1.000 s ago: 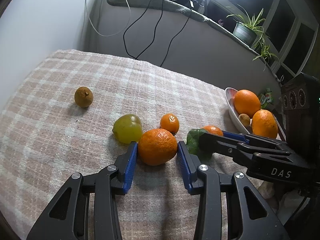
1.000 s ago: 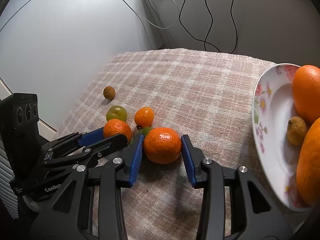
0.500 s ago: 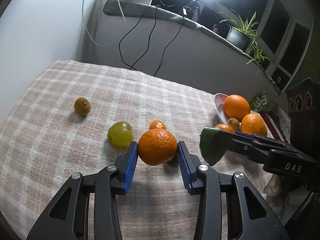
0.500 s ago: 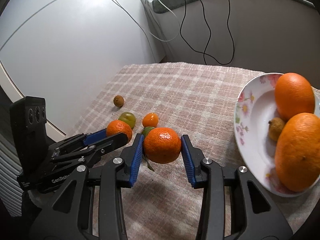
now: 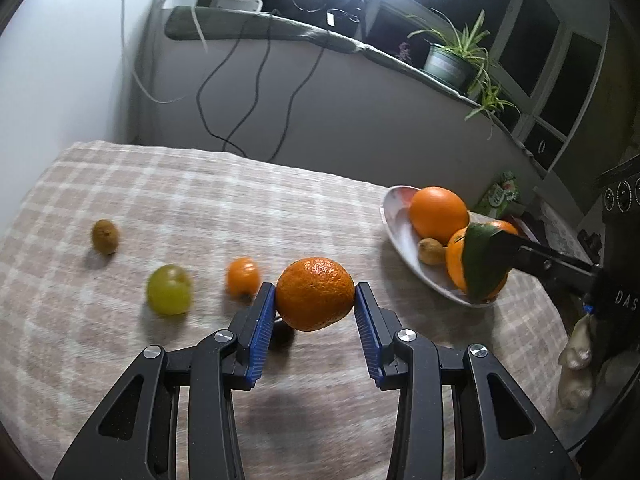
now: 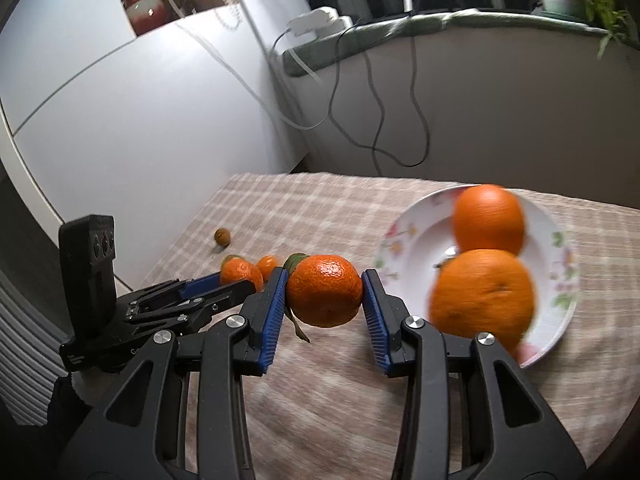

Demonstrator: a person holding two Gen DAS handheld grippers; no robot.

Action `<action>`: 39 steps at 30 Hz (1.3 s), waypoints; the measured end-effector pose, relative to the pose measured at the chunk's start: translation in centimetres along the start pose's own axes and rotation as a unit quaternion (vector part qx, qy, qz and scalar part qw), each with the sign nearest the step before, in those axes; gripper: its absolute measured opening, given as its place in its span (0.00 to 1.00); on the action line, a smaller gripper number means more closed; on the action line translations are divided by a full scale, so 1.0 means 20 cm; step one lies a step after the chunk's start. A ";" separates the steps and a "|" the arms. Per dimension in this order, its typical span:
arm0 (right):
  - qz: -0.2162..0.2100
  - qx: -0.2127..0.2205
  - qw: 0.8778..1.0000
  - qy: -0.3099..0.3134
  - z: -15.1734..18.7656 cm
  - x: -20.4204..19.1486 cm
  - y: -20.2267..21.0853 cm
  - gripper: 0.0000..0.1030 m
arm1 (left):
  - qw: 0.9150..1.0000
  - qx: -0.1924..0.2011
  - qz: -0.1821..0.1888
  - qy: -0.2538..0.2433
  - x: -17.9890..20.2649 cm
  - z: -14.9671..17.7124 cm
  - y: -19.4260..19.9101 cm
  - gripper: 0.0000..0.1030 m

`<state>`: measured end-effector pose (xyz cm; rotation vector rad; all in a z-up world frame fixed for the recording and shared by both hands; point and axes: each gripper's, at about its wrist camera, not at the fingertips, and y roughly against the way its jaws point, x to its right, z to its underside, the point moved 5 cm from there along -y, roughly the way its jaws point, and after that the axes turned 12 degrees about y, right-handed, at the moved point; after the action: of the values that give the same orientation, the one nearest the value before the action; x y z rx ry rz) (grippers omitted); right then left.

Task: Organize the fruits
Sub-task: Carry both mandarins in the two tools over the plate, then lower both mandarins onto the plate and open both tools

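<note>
My left gripper (image 5: 315, 306) is shut on a mandarin (image 5: 315, 294), held clear above the checked cloth (image 5: 200, 208). My right gripper (image 6: 324, 310) is shut on a leafy mandarin (image 6: 324, 296), raised just left of the flowered plate (image 6: 560, 248). Two big oranges (image 6: 490, 220) lie on that plate, and the left wrist view shows a small brown fruit (image 5: 431, 251) beside them. On the cloth lie a green fruit (image 5: 169, 290), a small orange (image 5: 243, 277) and a brown fruit (image 5: 105, 236). The held mandarin's leaf (image 5: 480, 260) hangs over the plate's near rim.
The table stands in a corner between a white wall (image 5: 60, 80) and a grey ledge with hanging cables (image 5: 240, 92). Potted plants (image 5: 452, 60) sit on the sill. A green carton (image 5: 500, 196) stands behind the plate.
Both grippers have lifted their mandarins off the cloth. The right one has carried its fruit up and toward the plate; the left one has risen and drifted a little the same way.
</note>
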<state>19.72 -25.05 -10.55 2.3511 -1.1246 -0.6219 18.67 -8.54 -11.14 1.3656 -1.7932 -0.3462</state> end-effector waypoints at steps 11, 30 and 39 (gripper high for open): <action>0.051 0.019 0.998 -0.025 0.03 0.27 0.19 0.38 | 0.999 -0.008 0.019 -0.028 0.20 -0.03 -0.10 0.37; 0.092 0.008 0.992 -0.080 0.11 0.68 0.19 0.38 | 0.997 -0.032 0.023 -0.065 0.41 -0.04 -0.29 0.37; 0.079 0.002 0.992 -0.100 0.14 0.75 0.13 0.38 | 0.996 -0.033 0.024 -0.079 0.48 -0.06 -0.32 0.37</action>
<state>24.95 -39.08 -14.16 2.2133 -1.3834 -0.8119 23.29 -19.15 -10.35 1.2772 -1.9225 -0.4942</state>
